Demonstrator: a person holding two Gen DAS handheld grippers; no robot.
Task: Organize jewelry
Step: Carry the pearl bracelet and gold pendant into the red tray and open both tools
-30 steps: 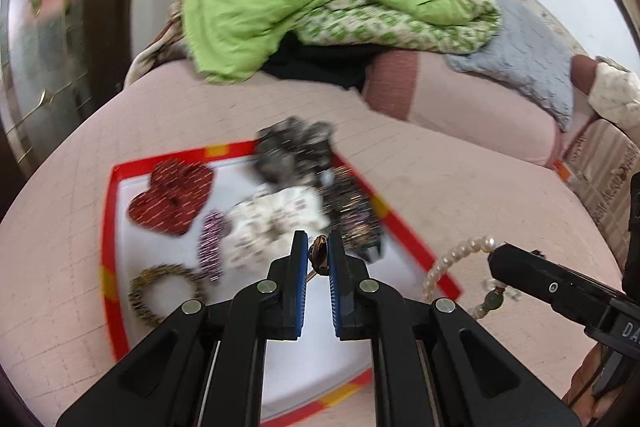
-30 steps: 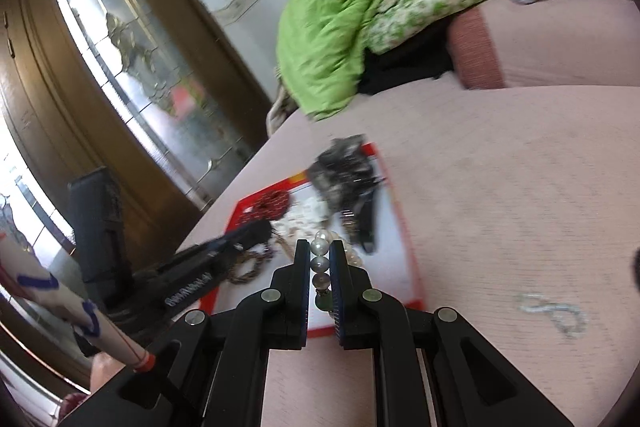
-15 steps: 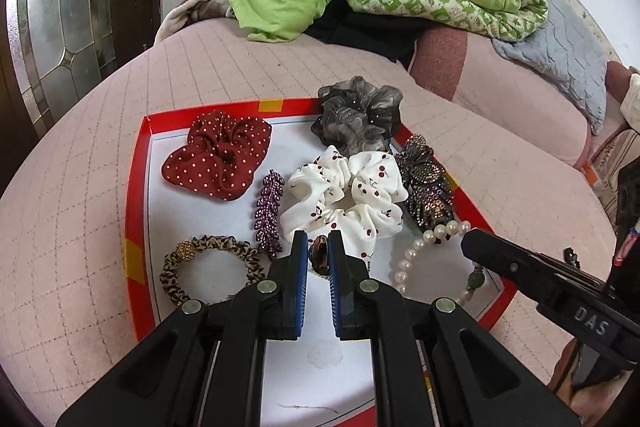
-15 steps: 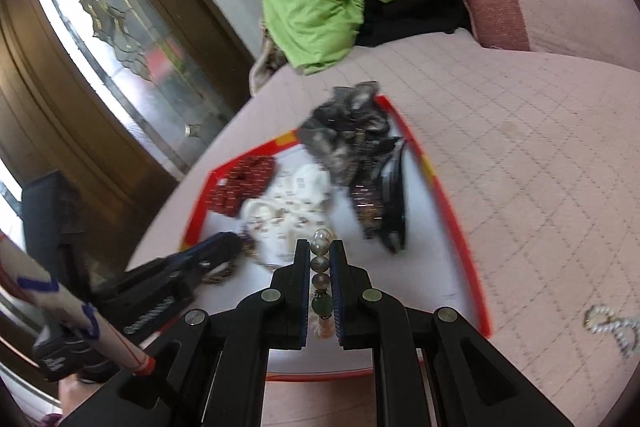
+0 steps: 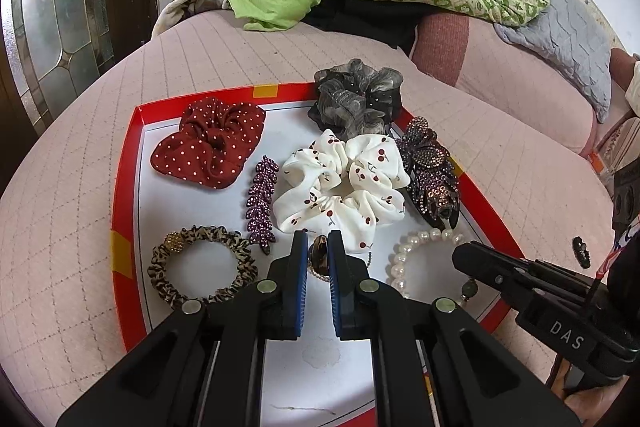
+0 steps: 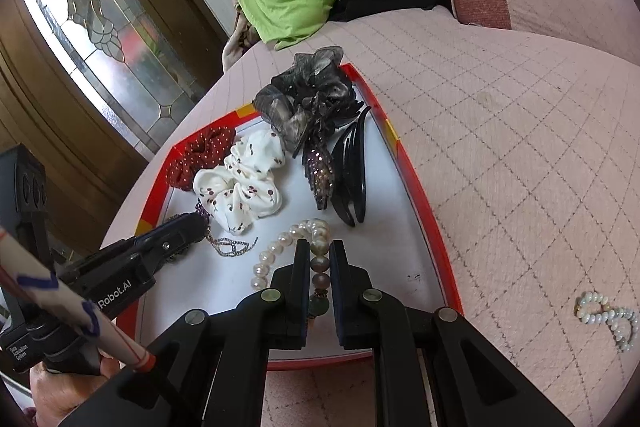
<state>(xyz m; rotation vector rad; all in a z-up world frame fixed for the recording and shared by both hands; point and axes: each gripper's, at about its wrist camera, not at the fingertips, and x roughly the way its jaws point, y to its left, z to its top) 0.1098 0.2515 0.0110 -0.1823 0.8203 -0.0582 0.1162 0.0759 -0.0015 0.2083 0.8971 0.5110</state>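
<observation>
**Both claws down on the tray, each pinching a strand**

Right gripper [image 6: 319, 269] is pressed together on the pearl bracelet [image 6: 290, 239], pinching its darker beads near the tray's near edge while the white pearls curl ahead on the tray floor; left gripper [image 5: 318, 257] is likewise pressed together on a brown stone of a thin chain necklace [image 6: 232, 246], whose loose loops lie just beside the pearls; both strands sit low over the red-rimmed tray [image 5: 120, 211], towards its near side. Beyond them lie a leopard-print hair tie [image 5: 202, 267] by the left edge, a purple rhinestone clip [image 5: 262, 203], a white cherry scrunchie [image 5: 344, 183] at the centre and a jewelled claw clip [image 5: 430, 171] along the right edge; at the far edge sit a red dotted scrunchie [image 5: 210, 143] and a grey scrunchie [image 5: 356, 99].

Risks, as I judge them: letting go with the strands this close could tangle chain and pearls; dragging the pearls sideways could snag the claw clip; a second small bracelet [image 6: 608, 319] lies out on the bed [image 6: 520, 147], easily overlooked.
</observation>
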